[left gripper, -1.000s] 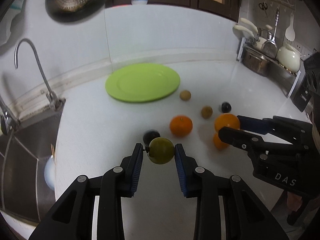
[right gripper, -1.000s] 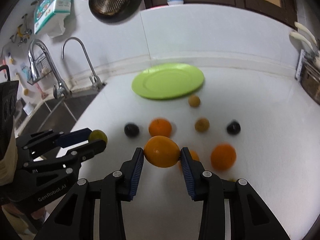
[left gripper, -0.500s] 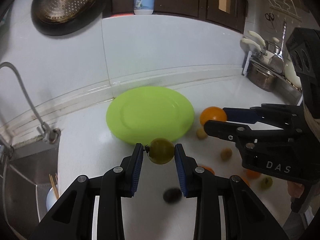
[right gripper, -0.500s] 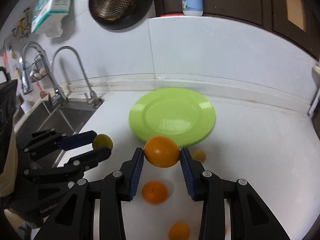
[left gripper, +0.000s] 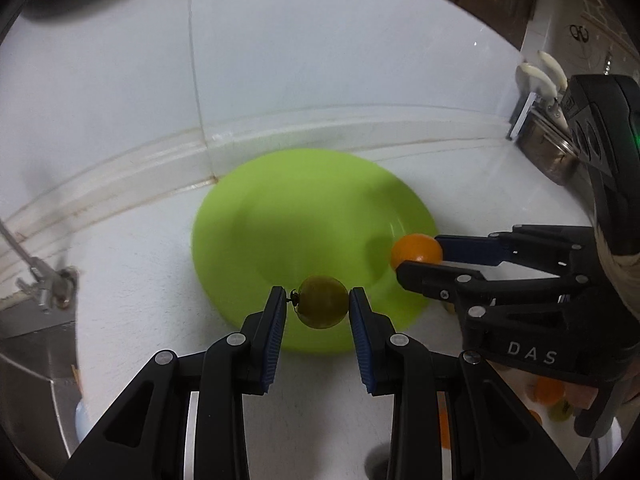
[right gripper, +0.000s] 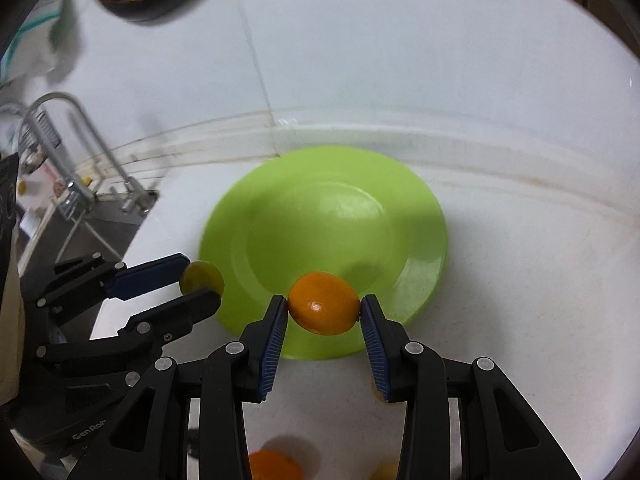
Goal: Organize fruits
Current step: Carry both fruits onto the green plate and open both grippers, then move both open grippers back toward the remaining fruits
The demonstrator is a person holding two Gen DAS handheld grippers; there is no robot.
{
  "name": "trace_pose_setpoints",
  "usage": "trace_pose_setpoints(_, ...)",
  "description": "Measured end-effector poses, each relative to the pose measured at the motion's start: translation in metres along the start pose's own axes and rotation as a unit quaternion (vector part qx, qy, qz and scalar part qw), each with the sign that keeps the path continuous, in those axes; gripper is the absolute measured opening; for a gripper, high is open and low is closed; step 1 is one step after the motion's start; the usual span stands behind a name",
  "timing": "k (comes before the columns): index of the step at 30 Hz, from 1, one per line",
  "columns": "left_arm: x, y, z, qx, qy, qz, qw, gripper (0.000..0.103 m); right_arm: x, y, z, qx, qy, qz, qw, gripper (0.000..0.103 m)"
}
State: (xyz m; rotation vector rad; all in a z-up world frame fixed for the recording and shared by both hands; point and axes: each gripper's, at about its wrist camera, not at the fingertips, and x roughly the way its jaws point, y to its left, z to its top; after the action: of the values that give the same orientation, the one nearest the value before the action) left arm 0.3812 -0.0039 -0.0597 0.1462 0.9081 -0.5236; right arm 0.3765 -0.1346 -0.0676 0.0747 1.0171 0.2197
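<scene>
Fruits being carried in both tools: round green fruit (left gripper: 323, 306) sitting pinched between the blue pads of the left gripper (left gripper: 318, 308), hanging over the near rim of the round lime-green plate (left gripper: 280, 216); smooth orange fruit (right gripper: 324, 309) sitting clamped in the right gripper (right gripper: 325, 312), also hanging over the plate's near edge. Lying on the white counter (right gripper: 520, 280) nearer the camera: another orange fruit (right gripper: 274, 465)

Both fisheye cams sit right behind their own fingers, angled steeply down toward the worktop's (left gripper: 132, 264) back edge and wall. Each looks close over the green plate (left gripper: 280, 216) they share, and each catches the other gripper: right gripper (left gripper: 416, 259) in the left view, left gripper (right gripper: 200, 282) in the right view.
</scene>
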Motion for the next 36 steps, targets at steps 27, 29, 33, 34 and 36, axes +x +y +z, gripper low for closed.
trace_pose_setpoints(27,-0.015,-0.004,-0.007,-0.012,0.004,0.019,0.9997,0.046,-0.008,-0.008,-0.01,0.005,-0.007,-0.018,1.0,0.04)
trace_pose_setpoints(29,-0.036,-0.012,-0.016,-0.007,-0.015,0.021,0.9996,0.055,-0.029,-0.006,-0.018,-0.001,-0.026,-0.028,0.999,0.04)
trace_pose_setpoints(33,-0.068,-0.031,-0.027,0.007,-0.046,0.027,0.9986,0.061,-0.075,0.001,-0.038,-0.01,-0.077,-0.051,0.996,0.044)
trace_pose_setpoints(34,-0.078,-0.038,-0.032,0.01,-0.056,0.024,0.9981,0.064,-0.086,0.002,-0.042,-0.009,-0.088,-0.054,0.995,0.048)
trace_pose_setpoints(36,-0.093,-0.05,-0.038,0.015,-0.07,0.022,0.9972,0.069,-0.106,0.004,-0.054,-0.006,-0.11,-0.06,0.992,0.049)
